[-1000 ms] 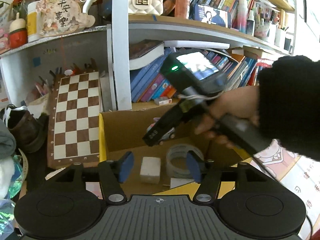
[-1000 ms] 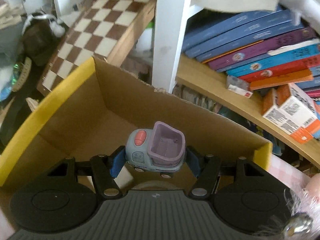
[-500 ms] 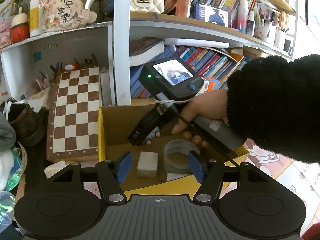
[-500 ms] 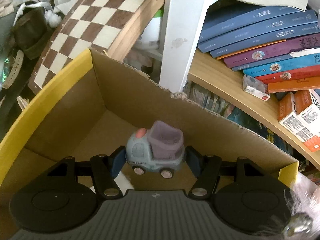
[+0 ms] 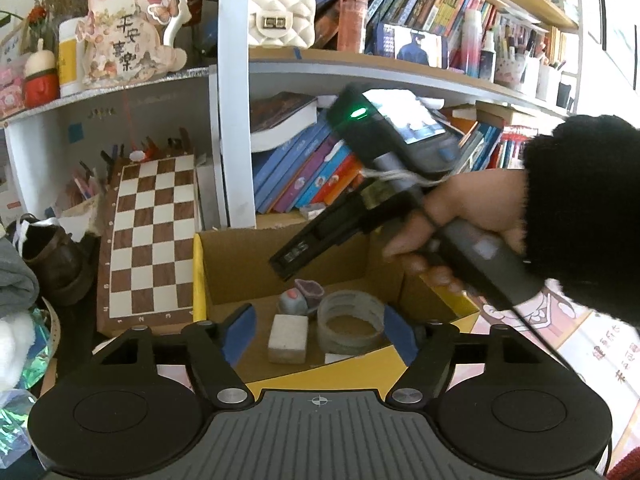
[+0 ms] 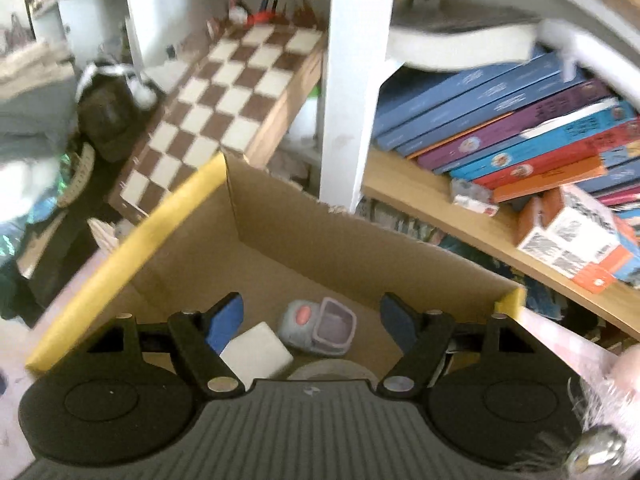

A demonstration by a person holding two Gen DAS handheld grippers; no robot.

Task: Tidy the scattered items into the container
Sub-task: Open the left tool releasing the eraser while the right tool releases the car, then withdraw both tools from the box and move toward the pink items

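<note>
Cardboard box with yellow-edged flaps (image 6: 256,248) sits right below us, and both our tongs are spread apart, empty: left tongs (image 5: 316,334) low at the near rim, right tongs (image 6: 308,322) hovering over the opening. Inside we see a white rectangular block (image 6: 256,354), then a clear tape ring (image 5: 352,322), then the grey-and-lilac toy truck (image 6: 318,326) resting on the floor near the back wall. Beyond, a brown-and-cream chessboard (image 5: 154,236) leans against the shelf.

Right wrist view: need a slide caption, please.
Open right gripper above the cardboard box holding toy truck and white block.
</note>
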